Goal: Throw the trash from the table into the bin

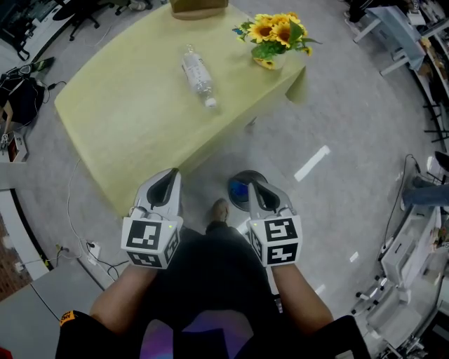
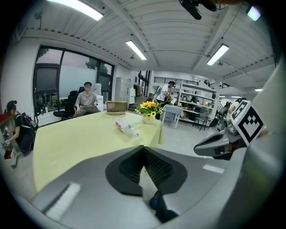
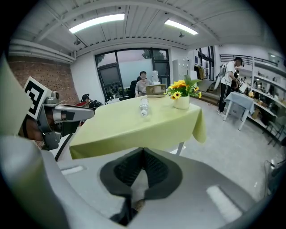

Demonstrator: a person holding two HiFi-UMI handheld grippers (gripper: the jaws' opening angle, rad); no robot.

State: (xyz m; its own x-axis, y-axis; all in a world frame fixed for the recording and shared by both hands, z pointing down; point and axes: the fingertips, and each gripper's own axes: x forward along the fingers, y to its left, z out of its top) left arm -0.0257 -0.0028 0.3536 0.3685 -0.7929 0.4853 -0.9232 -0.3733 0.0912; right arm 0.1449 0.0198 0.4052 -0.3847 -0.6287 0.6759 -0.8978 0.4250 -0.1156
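Both my claws sit low in the head view, side by side just off the near edge of the table (image 1: 133, 119). My left claw (image 1: 169, 177) is at lower left of centre and my right claw (image 1: 255, 188) at lower right of centre, both pointing up the frame towards the table. In the left gripper view the dark ribbed pads are pressed together at the tip with nothing between them. The right gripper view shows the same thing: pads pressed together and nothing pinched. So both are empty.

The trash here is a clear plastic bottle (image 1: 198, 76). It's lying on its side on the yellow-green tablecloth, in the upper middle of the head view, well apart from both claws. Its cap end points down the frame.

The bin (image 1: 239, 190) is on the grey floor between my two claws, touching the tip of the right one in the picture. It's round and I can see something blue inside it. My shoe (image 1: 220, 209) pokes out just left of the bin.

Other stuff on the table:
- a pot of sunflowers (image 1: 277, 34) at the table corner in the upper right
- a brownish box (image 1: 198, 7) at the far edge, cut off by the top of the frame
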